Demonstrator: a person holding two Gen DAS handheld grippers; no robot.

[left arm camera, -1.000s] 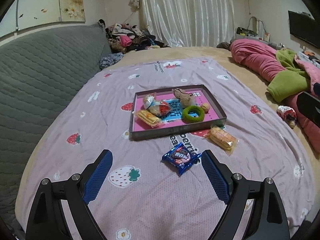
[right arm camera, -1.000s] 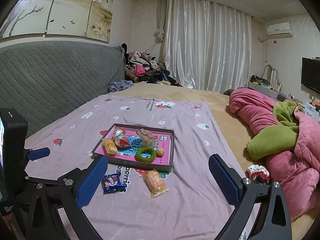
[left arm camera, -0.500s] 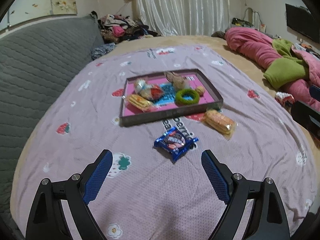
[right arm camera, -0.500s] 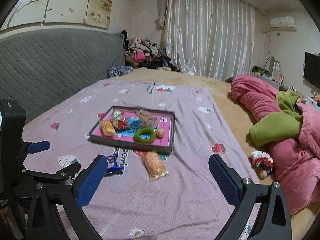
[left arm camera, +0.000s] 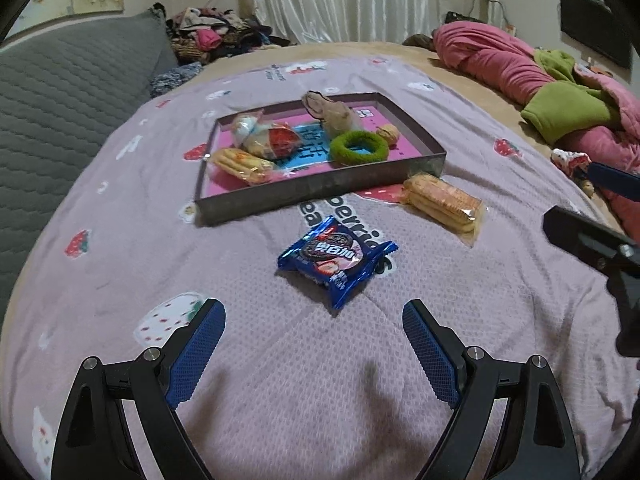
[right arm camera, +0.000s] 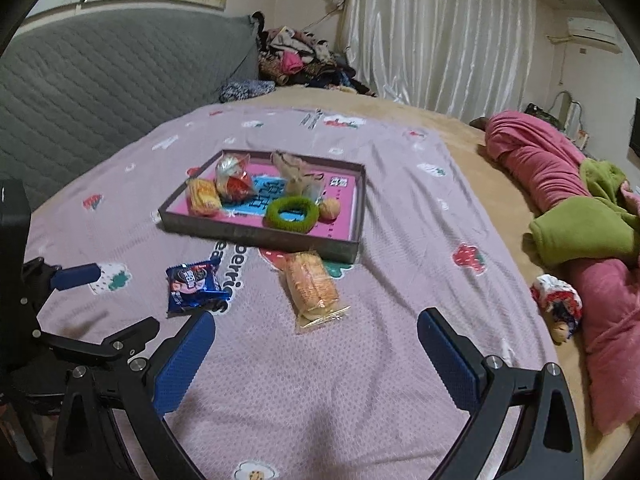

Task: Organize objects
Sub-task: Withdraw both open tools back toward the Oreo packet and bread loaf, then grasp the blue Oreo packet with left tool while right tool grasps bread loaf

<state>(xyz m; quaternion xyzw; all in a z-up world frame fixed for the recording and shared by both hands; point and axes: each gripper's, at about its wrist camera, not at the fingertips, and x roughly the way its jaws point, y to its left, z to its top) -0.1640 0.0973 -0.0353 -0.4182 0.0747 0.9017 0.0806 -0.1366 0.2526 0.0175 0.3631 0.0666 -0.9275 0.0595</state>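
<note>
Left wrist: left gripper [left arm camera: 314, 316] wide, empty; blue cookie packet [left arm camera: 336, 258] lies dead ahead, just short of the tray [left arm camera: 320, 192]. Right wrist: right gripper [right arm camera: 316, 328] wide, empty; cracker pack [right arm camera: 314, 286] straight ahead against the tray front, long axis toward the tongs.

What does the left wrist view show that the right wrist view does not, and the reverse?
Only the left wrist view shows the left gripper head-on, jaws open around nothing. Only the right wrist view shows the air conditioner, and the right gripper open and empty. Both show the tray, the green ring, the blue cookie packet and the cracker pack lying outside the tray.
</note>
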